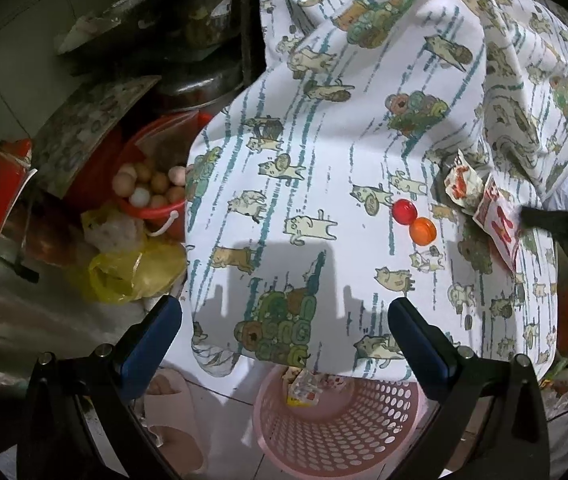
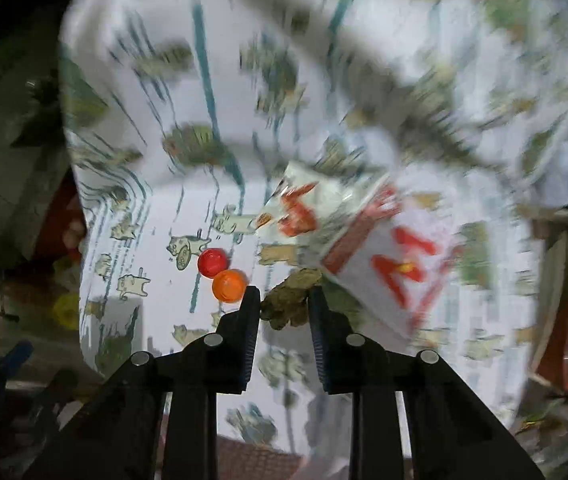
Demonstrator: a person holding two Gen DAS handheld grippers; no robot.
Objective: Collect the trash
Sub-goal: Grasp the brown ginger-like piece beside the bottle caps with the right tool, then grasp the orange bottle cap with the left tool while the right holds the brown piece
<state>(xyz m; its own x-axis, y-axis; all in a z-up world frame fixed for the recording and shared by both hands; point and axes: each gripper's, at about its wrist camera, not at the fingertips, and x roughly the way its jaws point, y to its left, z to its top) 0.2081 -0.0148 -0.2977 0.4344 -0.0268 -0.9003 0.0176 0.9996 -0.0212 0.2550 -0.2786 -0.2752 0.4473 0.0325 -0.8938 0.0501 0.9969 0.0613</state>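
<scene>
Right wrist view, centre: right hand-held gripper [image 2: 284, 300] is clamped on a brownish scrap [image 2: 289, 300]; carry it steadily over the pink basket [image 1: 348, 436]. Left hand-held gripper [image 1: 284, 316] stands apart, empty.

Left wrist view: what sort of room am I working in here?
Probably a cramped home kitchen or storeroom corner. A red bucket of eggs stands beside a metal pot and a yellow plastic bag, with a cat-print cloth draped over something and a pink basket below.
</scene>
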